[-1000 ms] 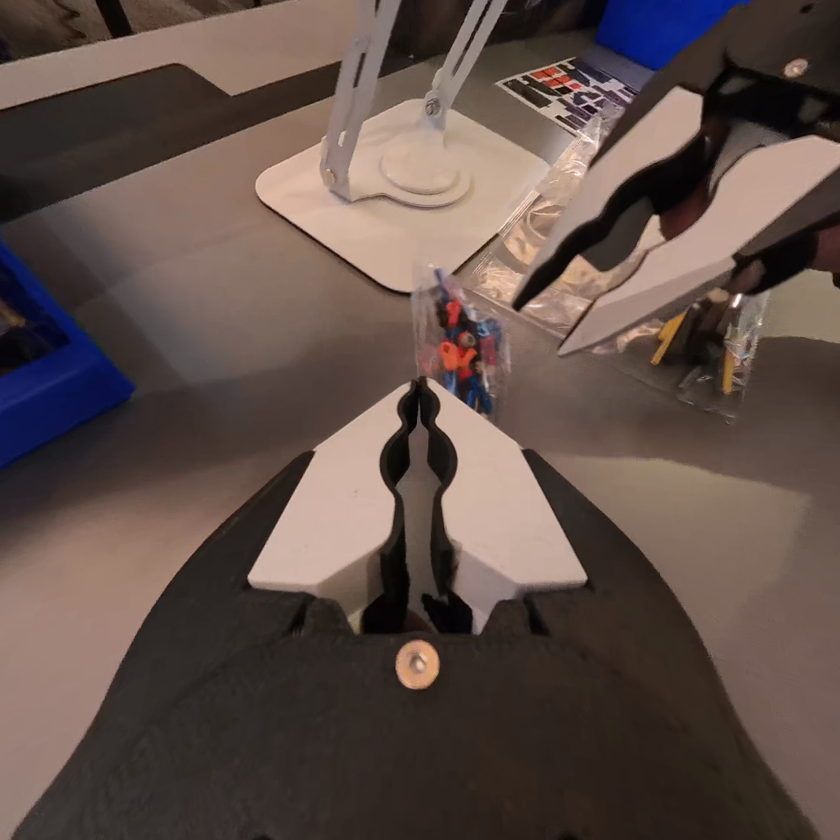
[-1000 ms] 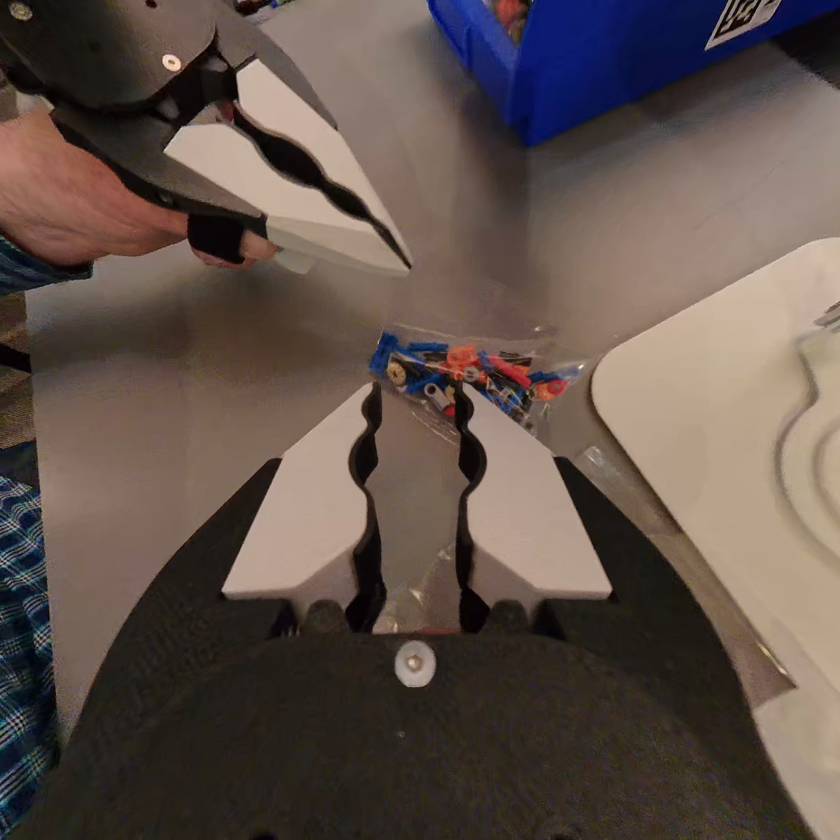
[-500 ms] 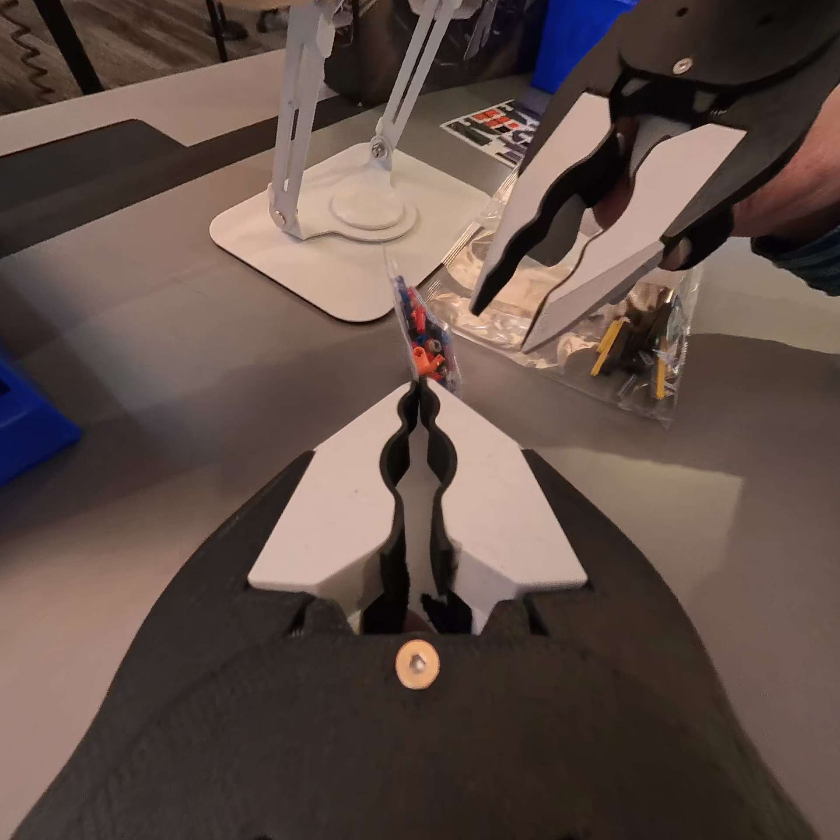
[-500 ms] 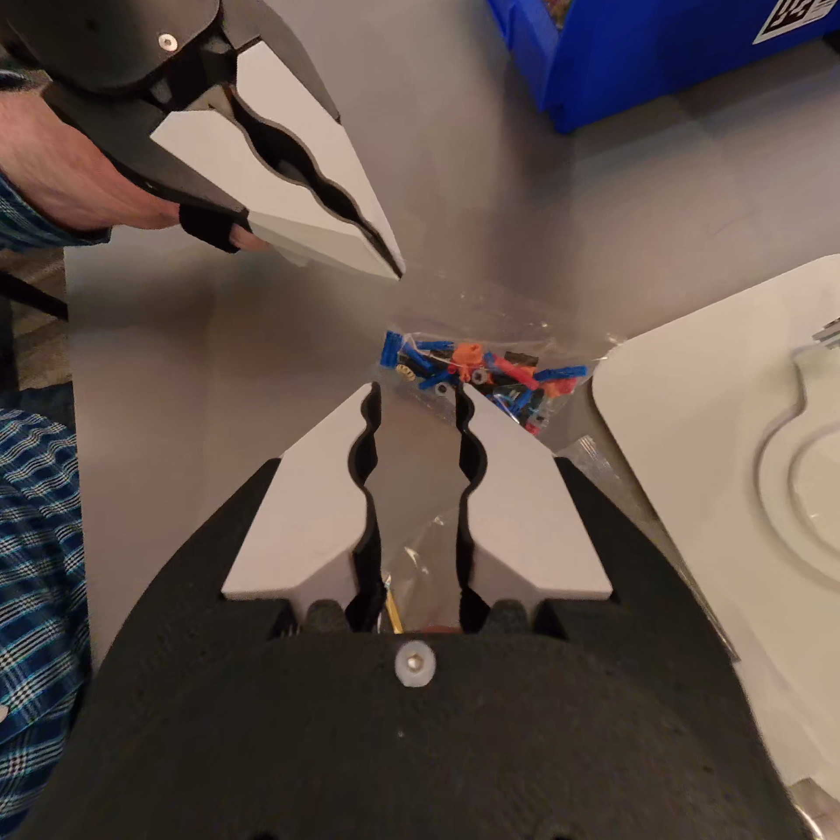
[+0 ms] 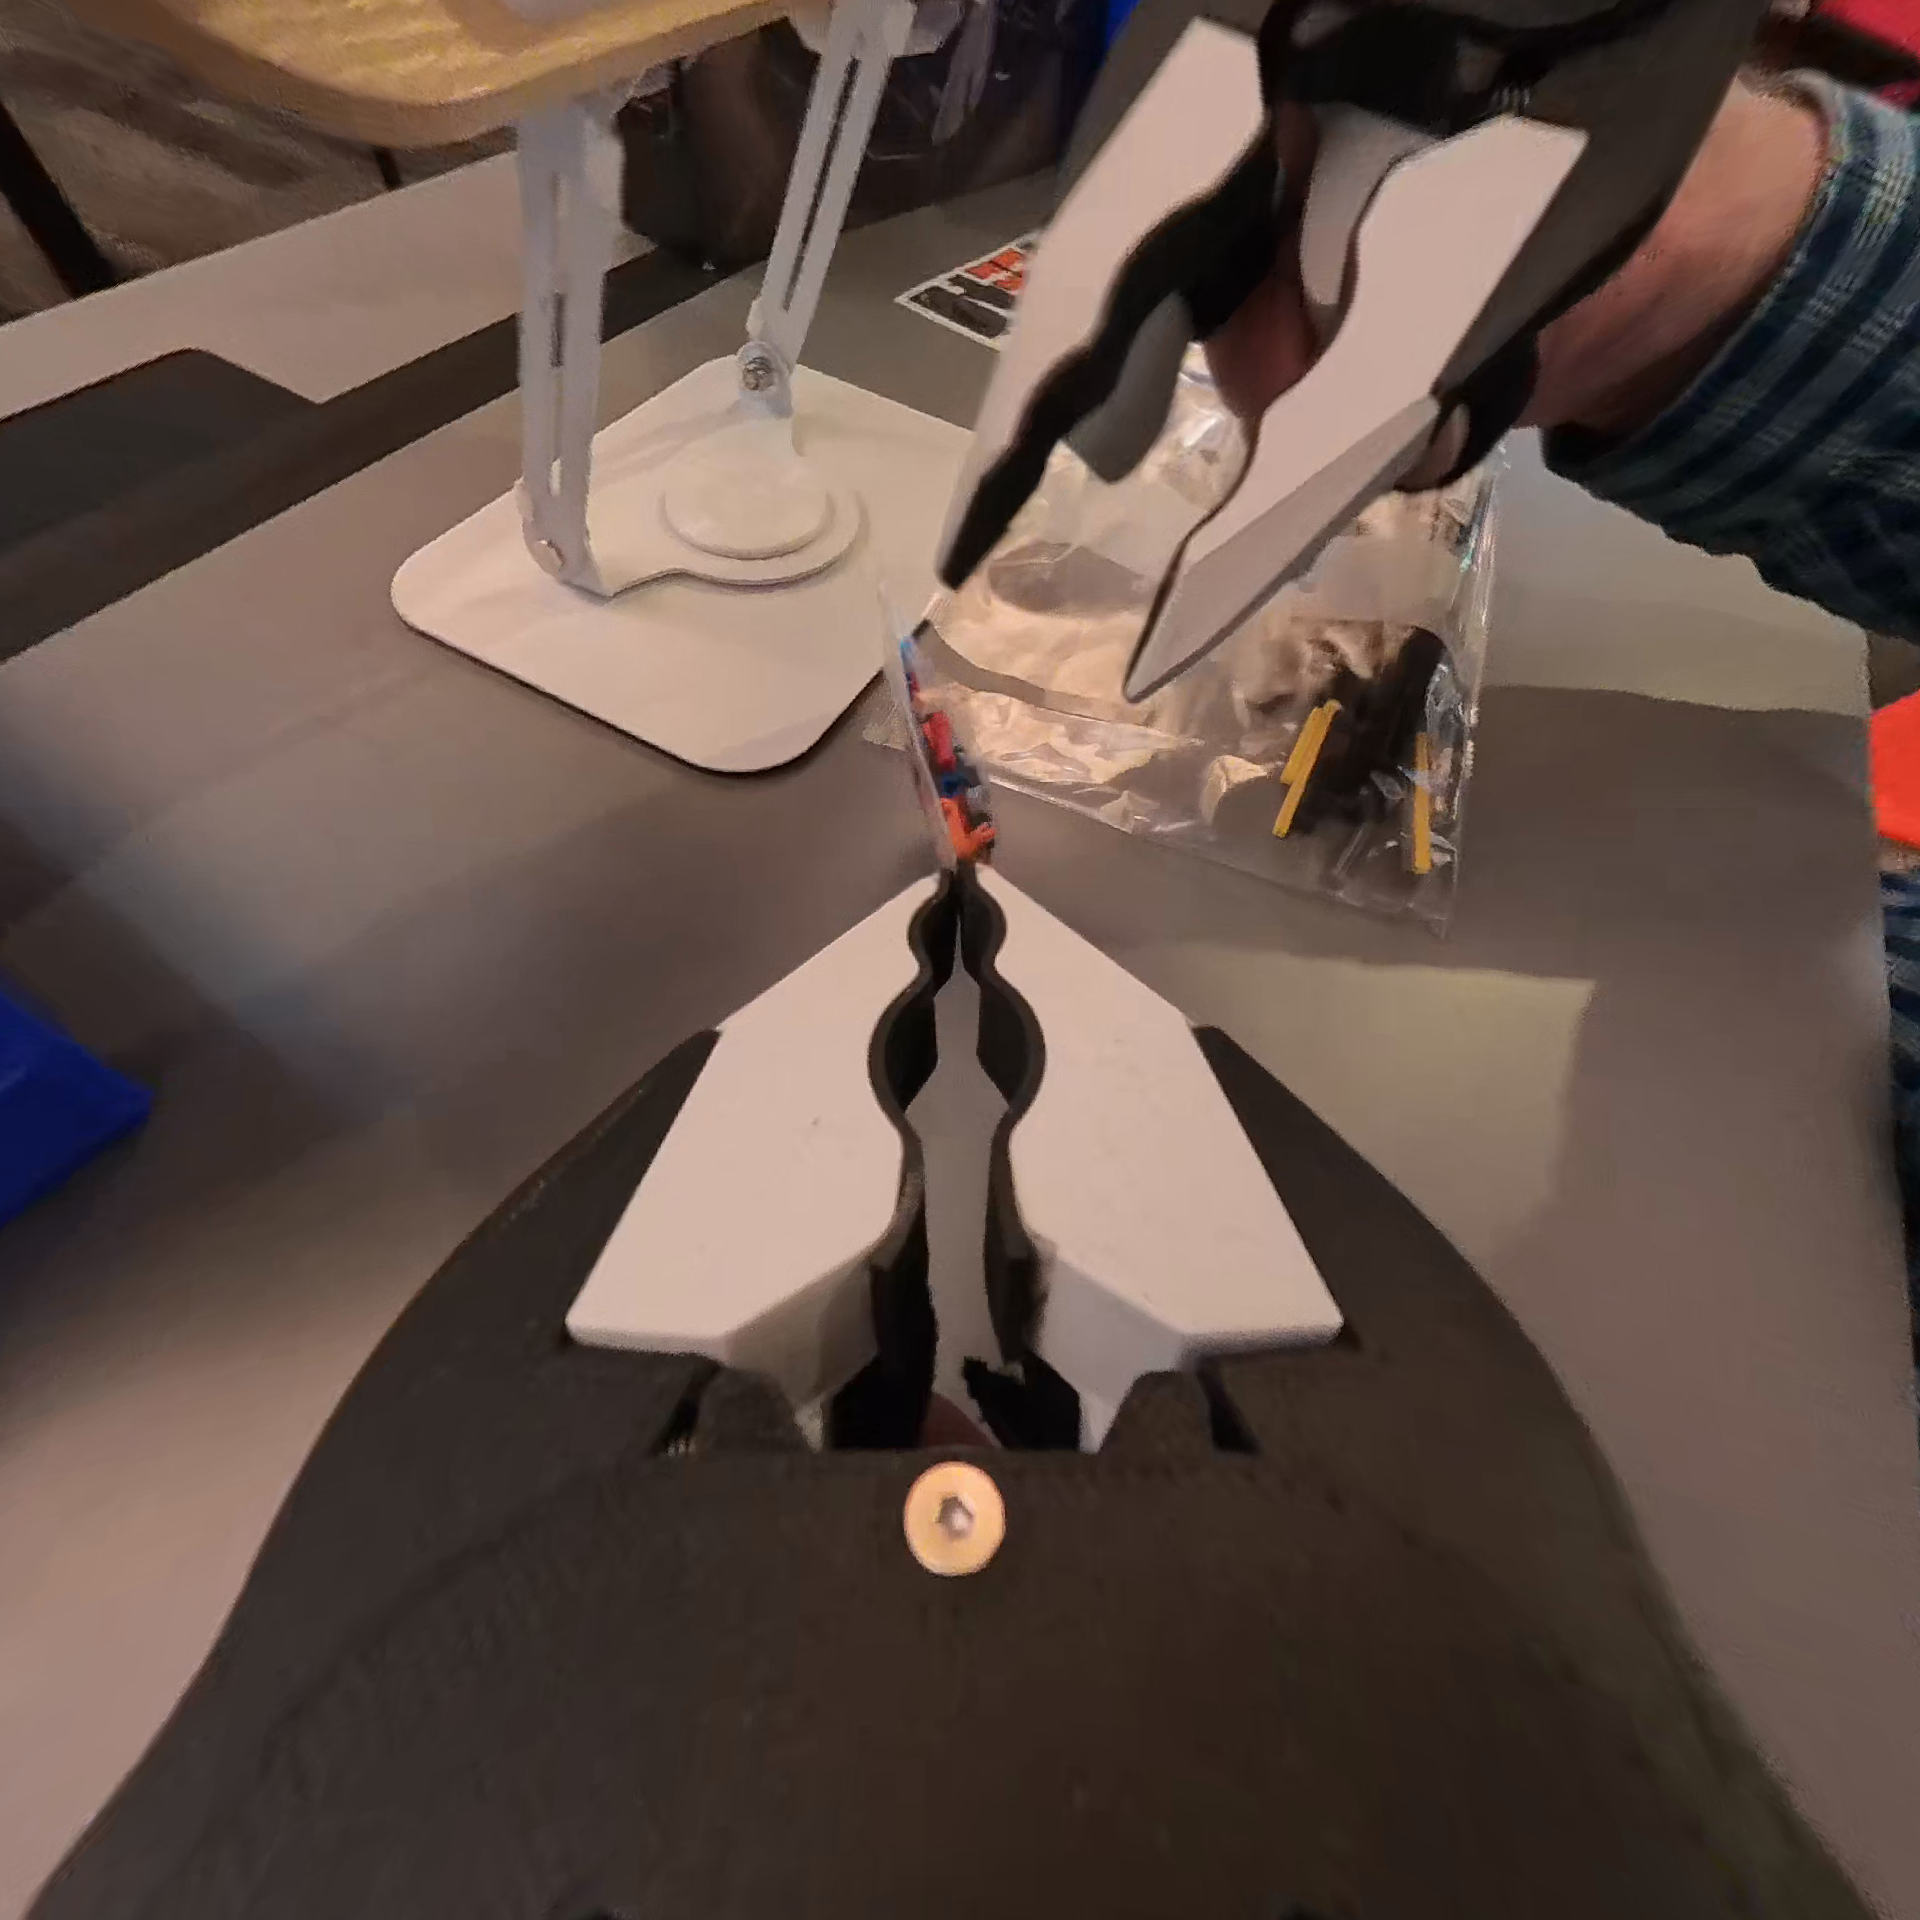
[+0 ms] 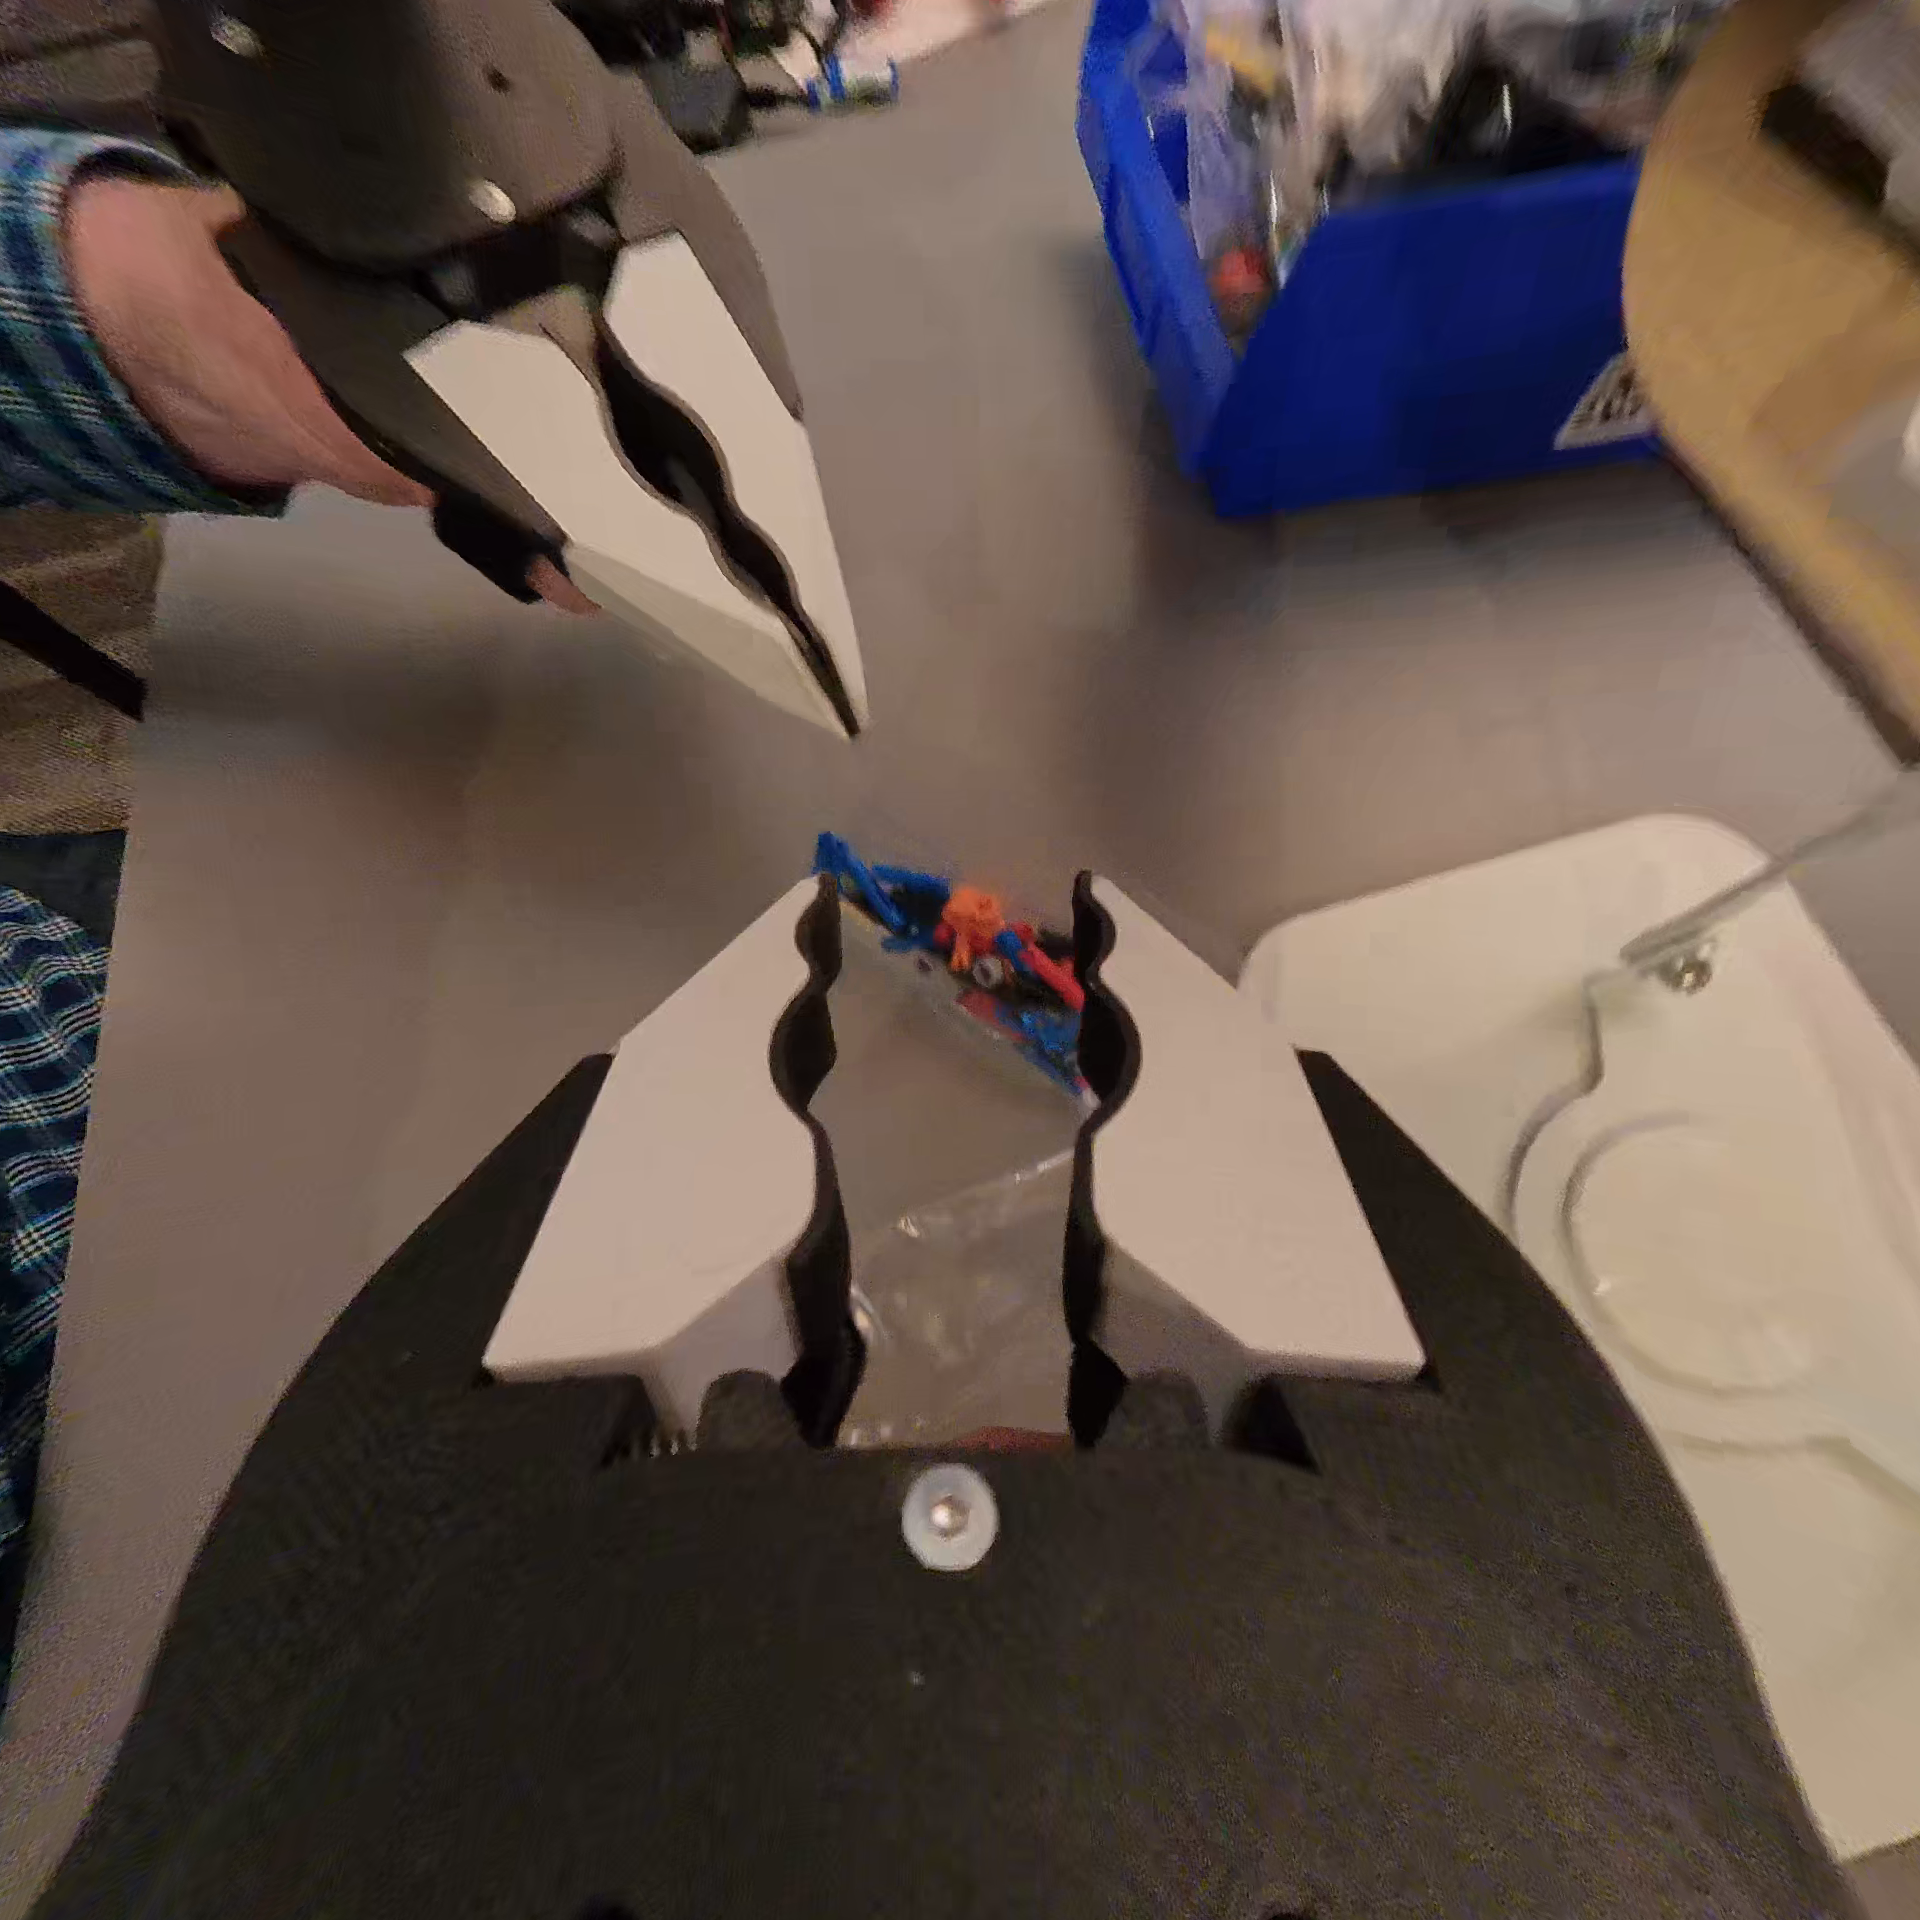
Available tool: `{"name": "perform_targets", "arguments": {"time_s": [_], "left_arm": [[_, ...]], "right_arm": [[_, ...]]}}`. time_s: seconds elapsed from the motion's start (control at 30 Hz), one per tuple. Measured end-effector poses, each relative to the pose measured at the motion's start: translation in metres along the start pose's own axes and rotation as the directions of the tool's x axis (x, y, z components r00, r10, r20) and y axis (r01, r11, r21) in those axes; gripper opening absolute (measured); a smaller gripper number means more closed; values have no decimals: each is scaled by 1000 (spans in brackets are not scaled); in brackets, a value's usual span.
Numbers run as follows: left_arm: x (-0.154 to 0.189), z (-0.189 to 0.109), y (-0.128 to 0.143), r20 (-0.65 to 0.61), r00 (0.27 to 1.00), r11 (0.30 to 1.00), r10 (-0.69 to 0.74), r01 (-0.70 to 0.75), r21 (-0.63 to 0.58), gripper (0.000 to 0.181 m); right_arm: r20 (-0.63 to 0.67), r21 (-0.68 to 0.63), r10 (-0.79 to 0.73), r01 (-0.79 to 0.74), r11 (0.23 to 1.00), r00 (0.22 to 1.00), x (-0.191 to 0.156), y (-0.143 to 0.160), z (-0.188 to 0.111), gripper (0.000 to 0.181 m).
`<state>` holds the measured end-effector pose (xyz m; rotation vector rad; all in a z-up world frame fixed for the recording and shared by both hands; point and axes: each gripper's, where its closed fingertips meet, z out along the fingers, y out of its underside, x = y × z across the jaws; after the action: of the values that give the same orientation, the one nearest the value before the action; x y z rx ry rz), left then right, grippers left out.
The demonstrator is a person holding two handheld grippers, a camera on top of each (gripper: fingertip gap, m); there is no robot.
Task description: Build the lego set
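My left gripper (image 5: pixel 956 883) is shut on the edge of a small clear bag of blue, red and orange lego pieces (image 5: pixel 940 769) and holds it up off the grey table, edge-on to its camera. In the right wrist view the left gripper (image 6: pixel 847 717) shows at upper left with the small bag (image 6: pixel 966 935) hanging below its tips. My right gripper (image 6: pixel 951 888) is open and empty, and the bag shows just beyond its fingertips. In the left wrist view the right gripper (image 5: pixel 1044 623) hovers open above and behind the bag.
A larger clear bag of black and yellow pieces (image 5: pixel 1351 748) lies on the table under the right gripper. A white stand base (image 5: pixel 644 644) sits behind, under a wooden board (image 6: pixel 1766 364). A sticker sheet (image 5: pixel 977 296) lies farther back. A blue bin (image 6: pixel 1403 343) holds several parts. One gripper's finger ends stand about 5 centimeters off the other's.
The left gripper has kept the small bag and turned it edge-on. The open right gripper has moved closer, so the bag now sits right at its fingertips.
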<state>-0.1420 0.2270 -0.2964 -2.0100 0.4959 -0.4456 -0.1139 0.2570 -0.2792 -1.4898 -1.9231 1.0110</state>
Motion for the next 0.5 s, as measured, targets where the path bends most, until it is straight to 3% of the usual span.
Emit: {"name": "perform_targets", "arguments": {"time_s": [0.03,0.3,0.5], "left_arm": [[5,0,-1,-21,1000,1000,21,-21,-7,0],[36,1,-7,-130,981,989,146,-149,-13,0],[44,-1,-11,-176,973,989,149,-150,9,0]], "right_arm": [[-3,19,-37,37,999,999,-3,-6,-1,41],[97,-58,-199,206,977,975,-26,1,12,32],[169,-31,-193,201,979,967,-37,2,12,3]]}}
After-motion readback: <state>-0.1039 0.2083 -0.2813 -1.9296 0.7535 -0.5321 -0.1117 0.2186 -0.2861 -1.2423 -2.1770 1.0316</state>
